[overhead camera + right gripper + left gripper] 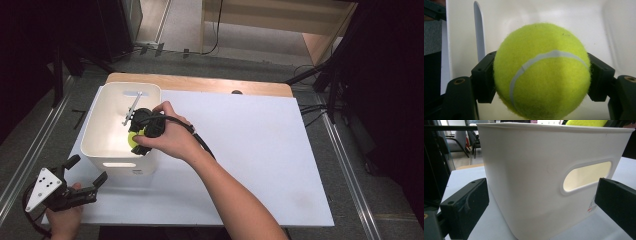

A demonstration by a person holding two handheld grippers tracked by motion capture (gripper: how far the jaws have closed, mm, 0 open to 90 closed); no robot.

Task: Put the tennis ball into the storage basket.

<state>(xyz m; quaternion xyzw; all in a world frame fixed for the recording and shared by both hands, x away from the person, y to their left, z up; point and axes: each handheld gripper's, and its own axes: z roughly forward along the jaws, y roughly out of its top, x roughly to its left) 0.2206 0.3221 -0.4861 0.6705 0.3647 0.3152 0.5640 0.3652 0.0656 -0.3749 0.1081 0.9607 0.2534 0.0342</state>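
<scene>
White bin (100,145) walls (4) ring the gripped tennis ball (133,139).

From above, my right hand (170,137) covers most of the right claw (137,131) inside the white bin (102,145), and I see just a sliver of the tennis ball (133,140) beneath it. Along that claw, the ball (541,71) hides the bin floor behind it and is cut off at the bottom edge. Along the left claw (541,202), the bin (529,177) blocks its contents; its label by the right jaw is too small to read.
</scene>
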